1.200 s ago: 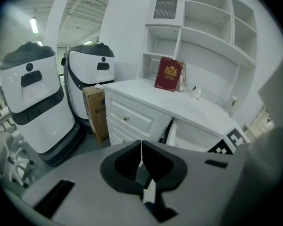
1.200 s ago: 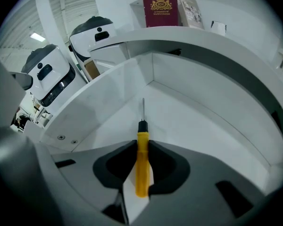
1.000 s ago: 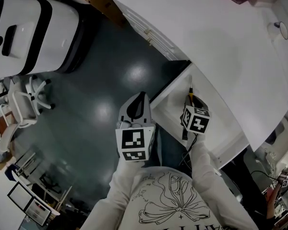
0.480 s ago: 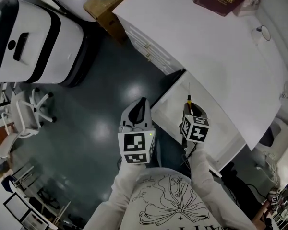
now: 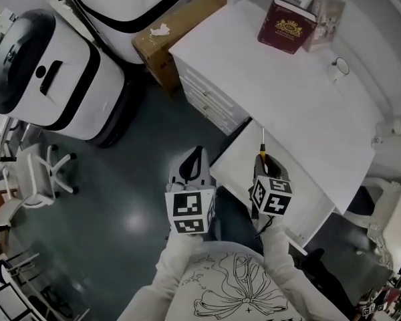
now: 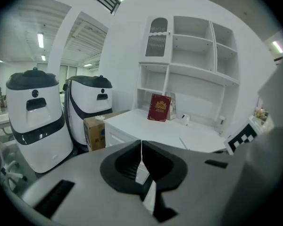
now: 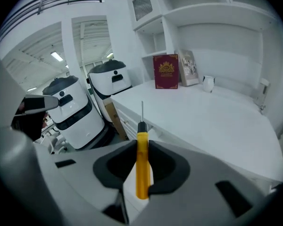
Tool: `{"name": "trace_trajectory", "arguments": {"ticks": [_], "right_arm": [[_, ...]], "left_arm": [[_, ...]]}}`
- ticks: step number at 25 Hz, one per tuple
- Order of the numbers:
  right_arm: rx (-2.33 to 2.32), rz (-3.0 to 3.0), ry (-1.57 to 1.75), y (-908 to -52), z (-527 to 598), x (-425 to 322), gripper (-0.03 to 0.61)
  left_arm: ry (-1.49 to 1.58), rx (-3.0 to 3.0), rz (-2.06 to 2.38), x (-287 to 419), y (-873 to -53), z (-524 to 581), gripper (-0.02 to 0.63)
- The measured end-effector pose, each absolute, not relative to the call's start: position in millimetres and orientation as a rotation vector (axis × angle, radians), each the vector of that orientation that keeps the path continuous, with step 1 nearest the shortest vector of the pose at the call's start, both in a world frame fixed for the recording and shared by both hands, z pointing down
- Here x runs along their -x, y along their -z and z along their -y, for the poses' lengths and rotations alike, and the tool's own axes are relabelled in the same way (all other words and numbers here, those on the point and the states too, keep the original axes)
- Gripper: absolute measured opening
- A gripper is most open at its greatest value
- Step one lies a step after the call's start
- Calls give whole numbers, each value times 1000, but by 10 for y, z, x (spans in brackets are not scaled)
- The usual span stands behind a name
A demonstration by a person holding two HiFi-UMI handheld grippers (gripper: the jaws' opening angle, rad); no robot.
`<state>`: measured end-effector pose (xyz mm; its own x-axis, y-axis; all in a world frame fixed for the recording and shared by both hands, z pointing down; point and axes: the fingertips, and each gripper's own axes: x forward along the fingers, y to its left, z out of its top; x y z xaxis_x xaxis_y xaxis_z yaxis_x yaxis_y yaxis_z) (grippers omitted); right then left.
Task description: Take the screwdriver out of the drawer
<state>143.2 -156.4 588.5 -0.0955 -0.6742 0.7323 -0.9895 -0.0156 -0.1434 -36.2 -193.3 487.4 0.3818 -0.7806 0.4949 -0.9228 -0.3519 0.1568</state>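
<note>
Yellow-handled screwdriver (image 7: 142, 173), right gripper (image 7: 142, 143) clamping it

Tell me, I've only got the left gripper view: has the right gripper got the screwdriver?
Observer: Yes. In the right gripper view the right gripper is shut on the screwdriver, clamping its yellow handle.
Operator: Which way does the shaft point?
Observer: Forward, out past the jaws, toward the desk.
Operator: And the drawer?
Observer: The head view shows the drawer open under the desk, with the right gripper over it in the picture.
</note>
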Motion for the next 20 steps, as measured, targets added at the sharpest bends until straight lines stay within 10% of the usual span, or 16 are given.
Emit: {"name": "trace_trajectory", "arguments": {"ticks": [20], "right_arm": [[-1984, 2000, -550, -4161, 1413, -1347, 74]], "left_arm": [[-202, -2409, 1599, 707, -3595, 1701, 8]]}}
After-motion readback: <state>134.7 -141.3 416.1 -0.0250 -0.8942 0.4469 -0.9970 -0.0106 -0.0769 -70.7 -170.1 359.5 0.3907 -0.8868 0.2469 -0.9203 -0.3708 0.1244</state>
